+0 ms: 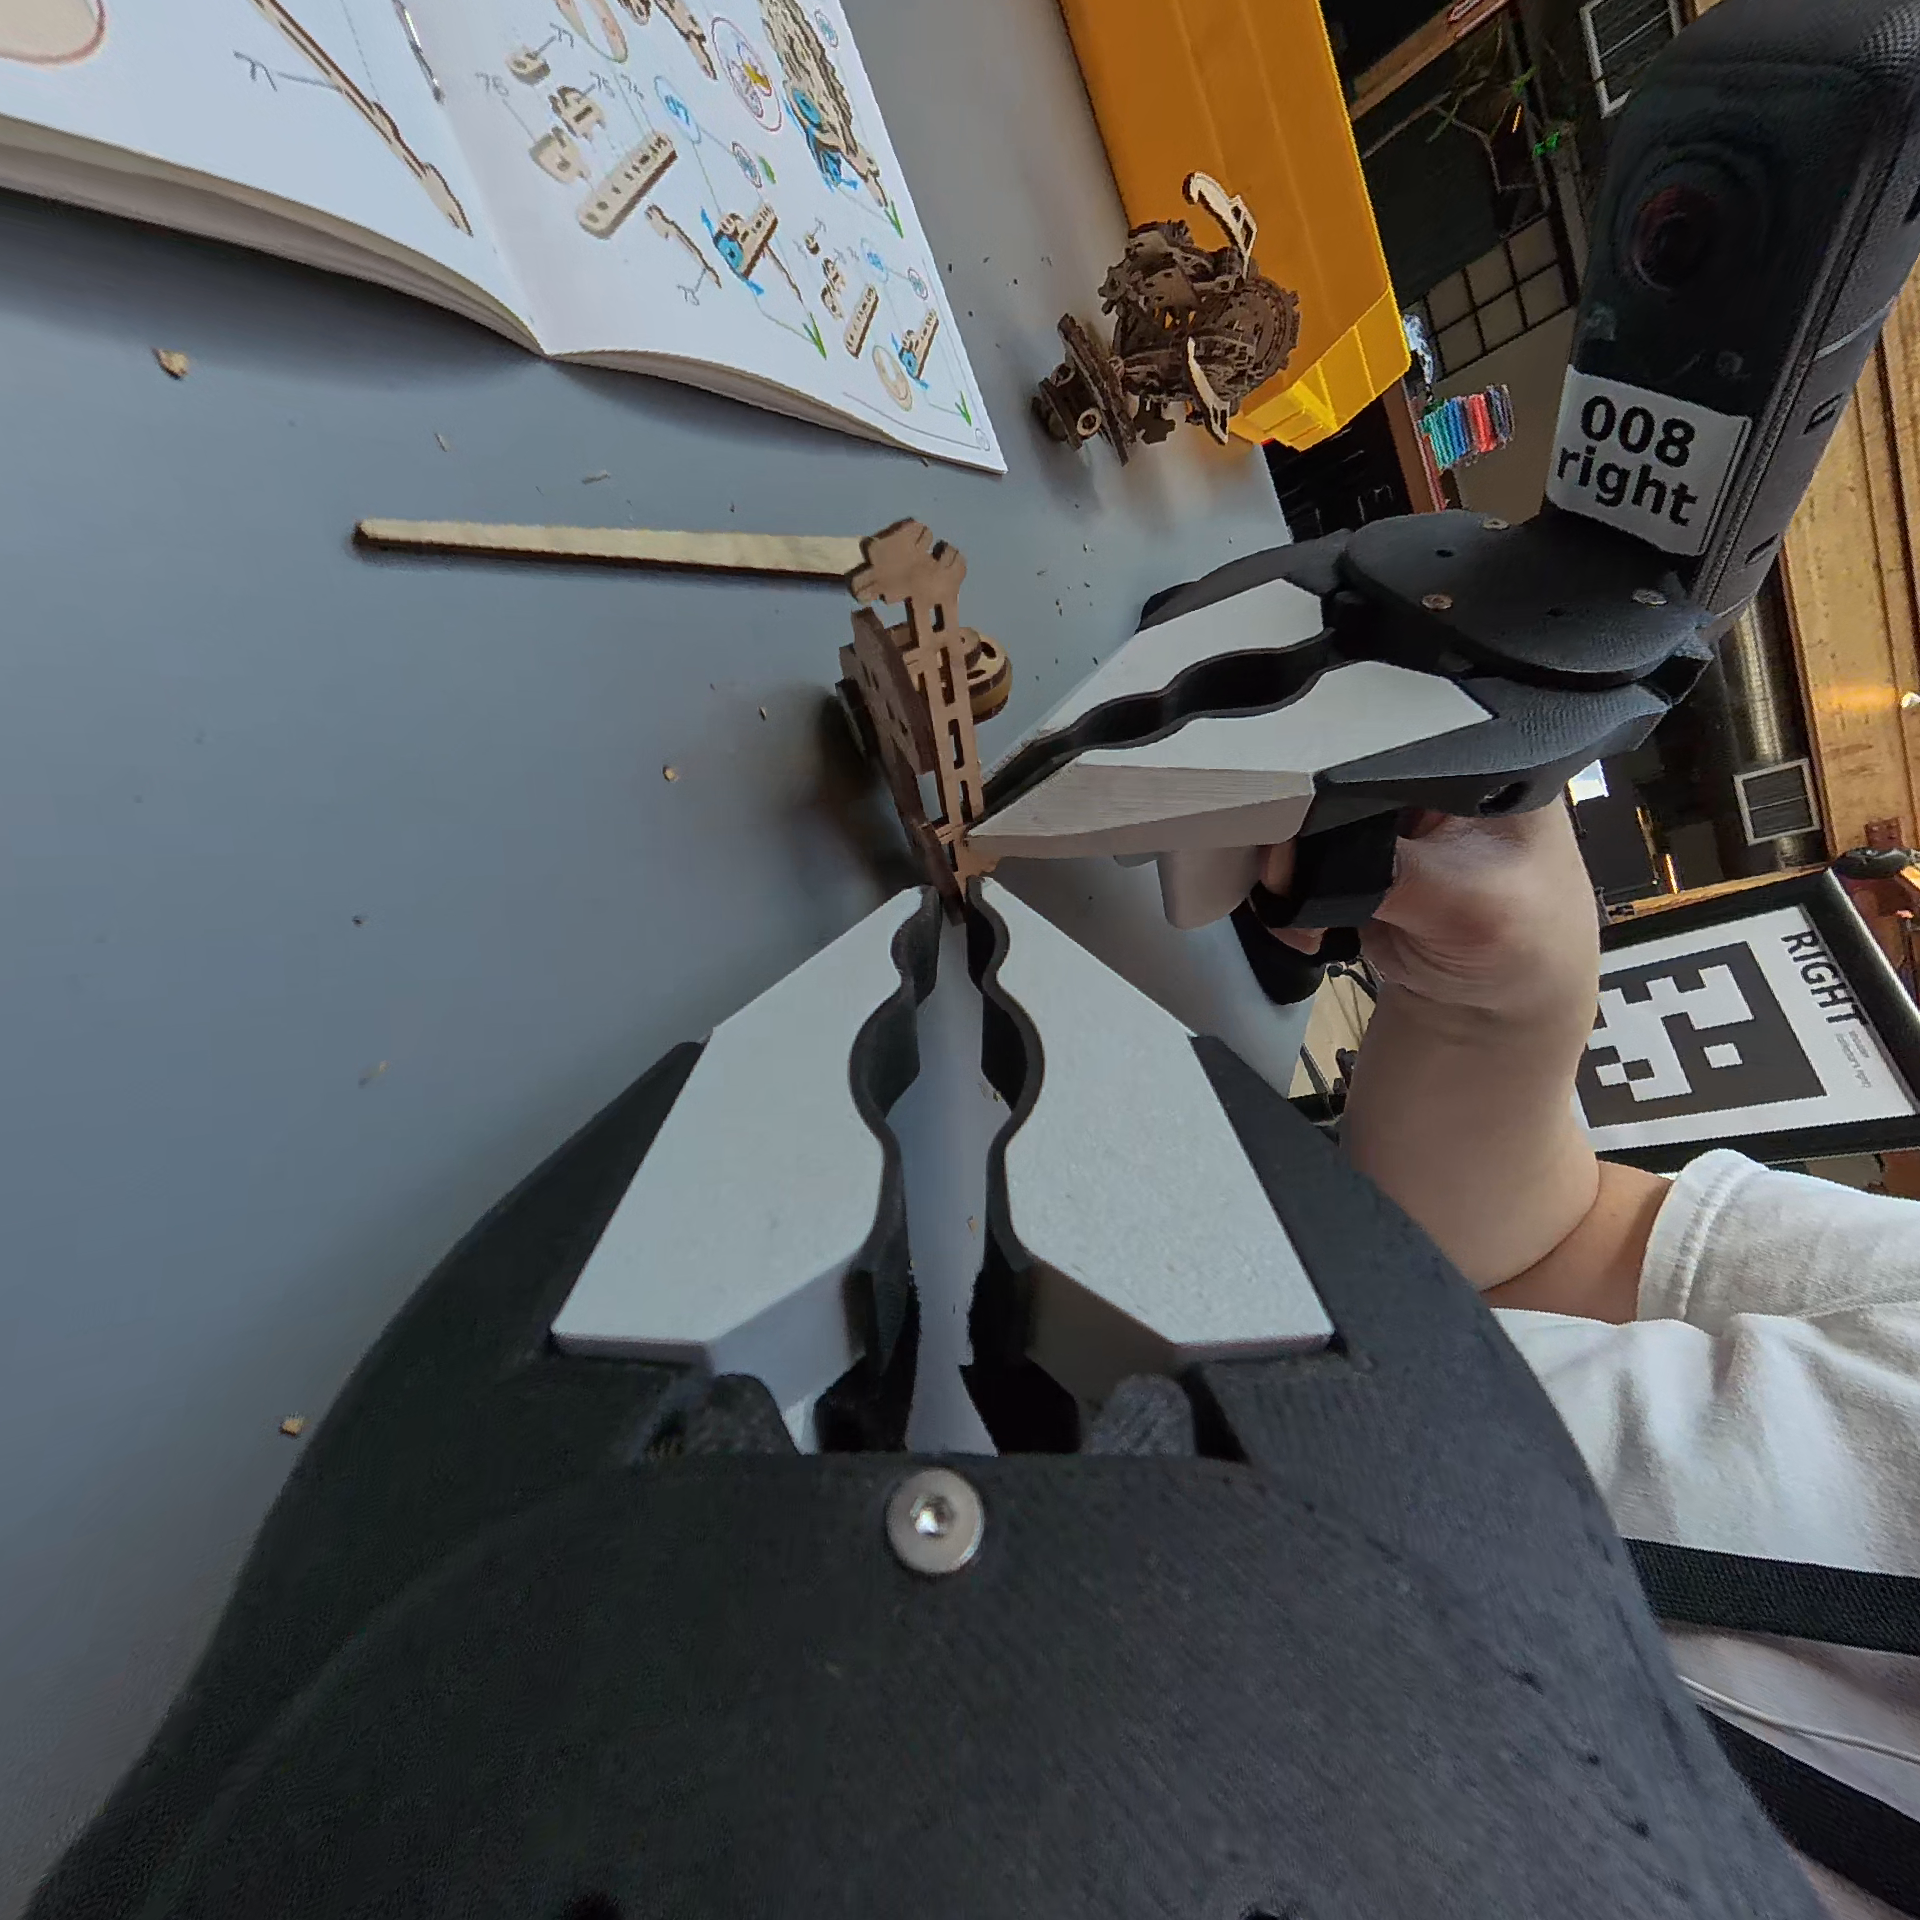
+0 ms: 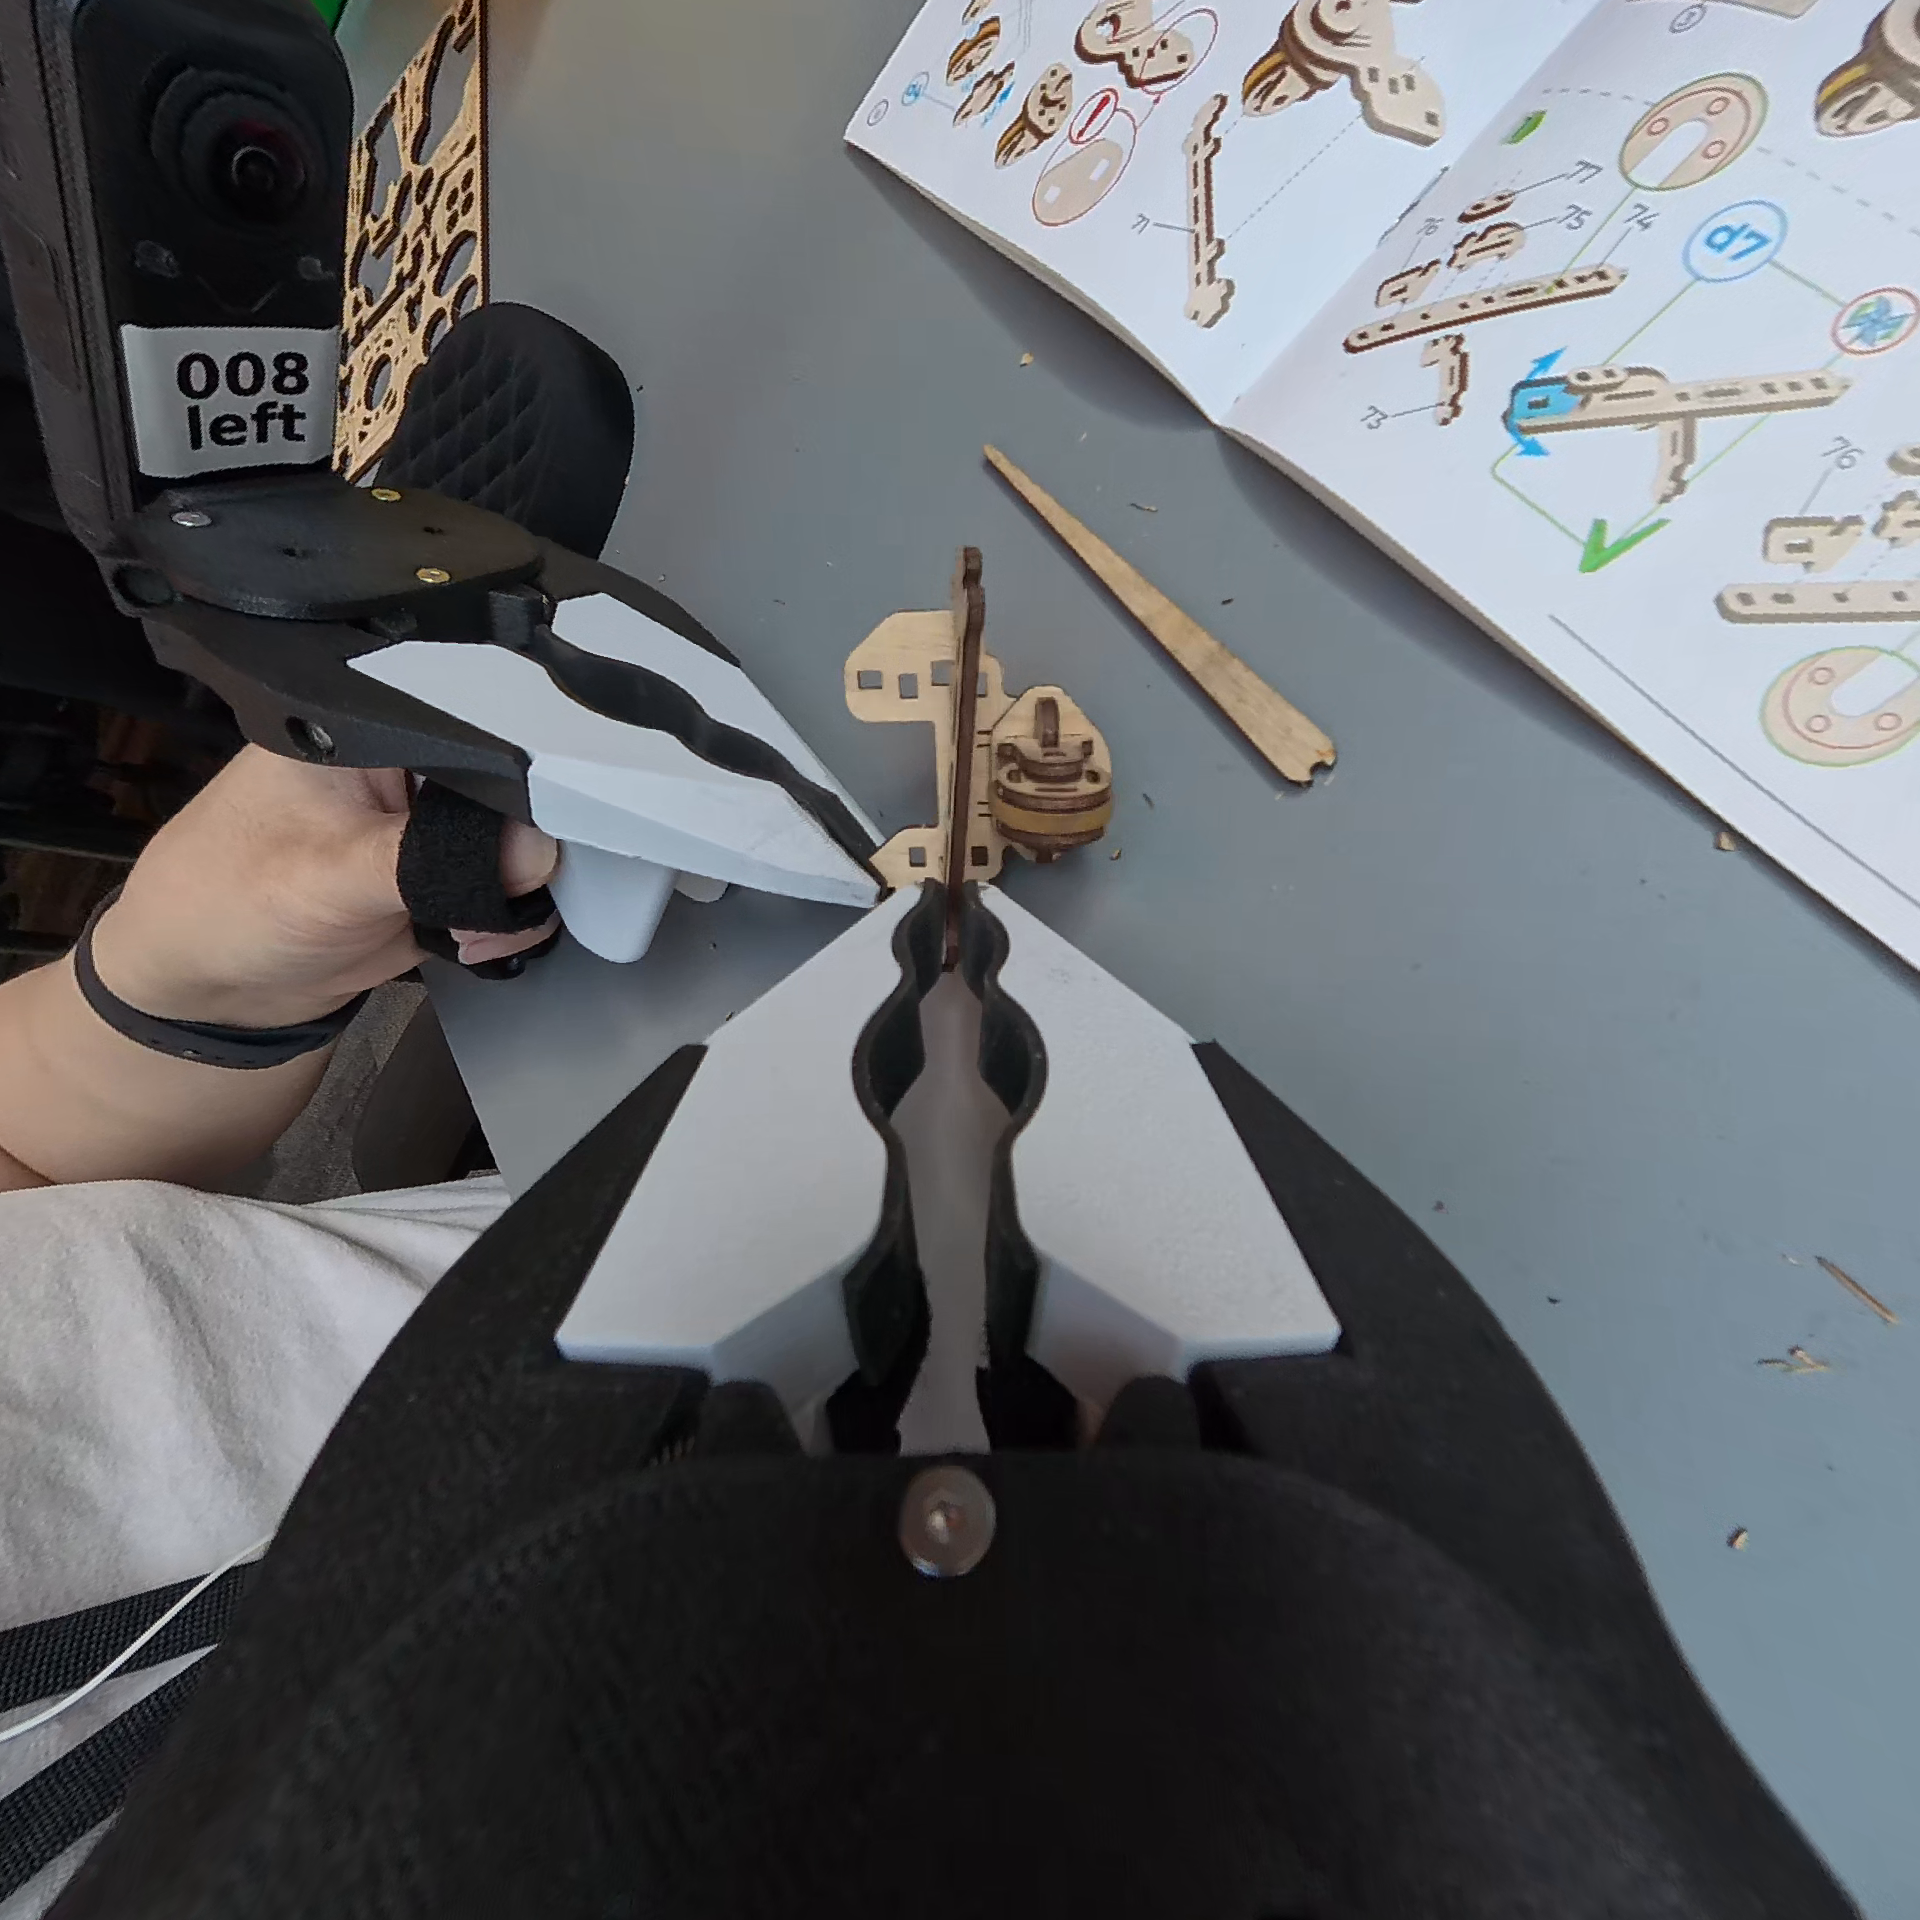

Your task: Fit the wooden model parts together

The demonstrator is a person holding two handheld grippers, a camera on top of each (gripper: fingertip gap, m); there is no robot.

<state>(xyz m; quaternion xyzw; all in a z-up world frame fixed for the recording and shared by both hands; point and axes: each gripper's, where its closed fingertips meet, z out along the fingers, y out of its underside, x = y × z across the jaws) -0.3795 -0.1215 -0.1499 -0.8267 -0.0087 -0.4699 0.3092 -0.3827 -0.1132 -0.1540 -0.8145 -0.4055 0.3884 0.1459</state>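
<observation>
My left gripper (image 1: 951, 899) is shut on the lower edge of a flat wooden plate (image 2: 914, 681) with square slots, which carries a round wooden sub-assembly (image 2: 1049, 779). In the left wrist view the plate (image 1: 888, 707) shows edge-on. My right gripper (image 2: 948, 909) is shut on a thin slotted wooden strip (image 2: 966, 717), which stands upright across the plate. The strip (image 1: 951, 707) looks like a ladder in the left wrist view. The right gripper (image 1: 977, 831) and the left gripper (image 2: 878, 891) meet tip to tip at the parts, just above the grey table (image 2: 1351, 1039).
A tapered wooden stick (image 2: 1153, 613) lies beyond the parts. An open instruction booklet (image 2: 1455, 312) lies farther back. A partly built wooden model (image 1: 1174, 332) stands by a yellow bin (image 1: 1226, 156). A laser-cut wooden sheet (image 2: 416, 239) lies at the left. Wood crumbs dot the table. My two grippers' fingertips are within a few centimetres of each other. The tapered wooden stick (image 2: 1153, 613) lies around 6 cm away from my right fingertips. Seen from the left wrist view (image 1: 729, 555) as well.
</observation>
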